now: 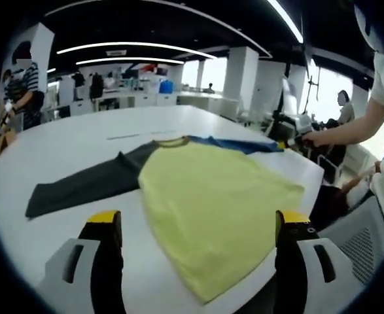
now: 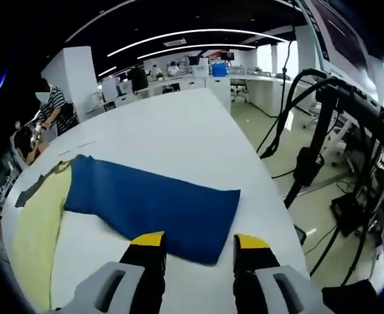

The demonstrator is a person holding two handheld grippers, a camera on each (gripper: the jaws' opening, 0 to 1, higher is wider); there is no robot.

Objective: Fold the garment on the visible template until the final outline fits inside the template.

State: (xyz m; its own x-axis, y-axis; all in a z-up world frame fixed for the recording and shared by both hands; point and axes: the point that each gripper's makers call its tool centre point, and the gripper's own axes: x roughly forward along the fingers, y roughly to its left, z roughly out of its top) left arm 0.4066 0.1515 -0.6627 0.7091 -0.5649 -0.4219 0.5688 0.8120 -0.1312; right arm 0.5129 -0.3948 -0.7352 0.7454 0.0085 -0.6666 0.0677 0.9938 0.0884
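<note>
A long-sleeved shirt lies flat on the white table [image 1: 80, 140], with a yellow body [image 1: 211, 196], a dark grey sleeve [image 1: 80, 186] stretched left and a blue sleeve [image 1: 244, 144] stretched right. My left gripper [image 1: 198, 226] stands open over the yellow hem near the table's front edge. In the right gripper view the blue sleeve [image 2: 152, 203] is spread out across the table. My right gripper [image 2: 199, 245] is open at the sleeve's cuff end, its yellow tips on either side of the cuff edge. A hand holds this right gripper [image 1: 287, 144] at the sleeve's far end.
Faint tape marks [image 1: 123, 137] cross the table behind the shirt. The table edge [image 2: 270, 196] drops to a floor with a black stand and cables [image 2: 309, 163]. A person [image 1: 23, 91] stands at far left, and another person [image 1: 381, 111] at right.
</note>
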